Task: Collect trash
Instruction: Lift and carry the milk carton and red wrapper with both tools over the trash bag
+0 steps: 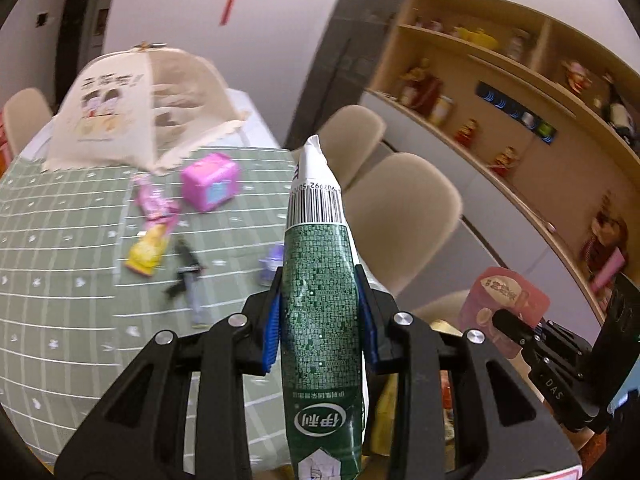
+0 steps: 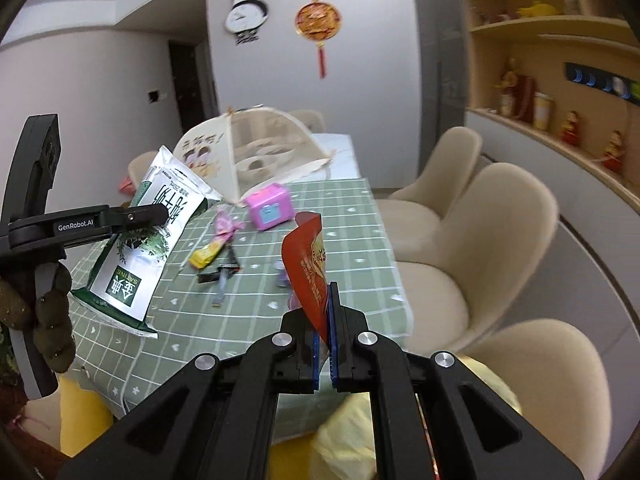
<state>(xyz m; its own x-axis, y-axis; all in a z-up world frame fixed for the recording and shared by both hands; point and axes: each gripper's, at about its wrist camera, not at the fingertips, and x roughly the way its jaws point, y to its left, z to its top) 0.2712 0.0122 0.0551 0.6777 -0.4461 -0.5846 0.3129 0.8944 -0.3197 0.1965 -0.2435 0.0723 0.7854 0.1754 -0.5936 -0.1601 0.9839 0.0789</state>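
Observation:
My left gripper (image 1: pixel 320 292) is shut on a green and white milk pack (image 1: pixel 320 320), its blue pads pressing both sides, held above the green checked tablecloth (image 1: pixel 60 280). The right wrist view shows the same pack (image 2: pixel 152 240) hanging from the left gripper (image 2: pixel 160 212). My right gripper (image 2: pixel 326 320) is shut on a red wrapper (image 2: pixel 308 264) that sticks up from its pads. On the table lie a pink wrapper (image 1: pixel 154 200), a yellow wrapper (image 1: pixel 146 252), a dark wrapper (image 1: pixel 188 276) and a small purple piece (image 1: pixel 272 264).
A pink box (image 1: pixel 210 186) and a mesh food cover (image 1: pixel 132 120) stand further back on the table. Beige chairs (image 2: pixel 480 240) line its right side, with wall shelves (image 1: pixel 520 100) behind them. Something yellow (image 2: pixel 352 432) lies below the table's near edge.

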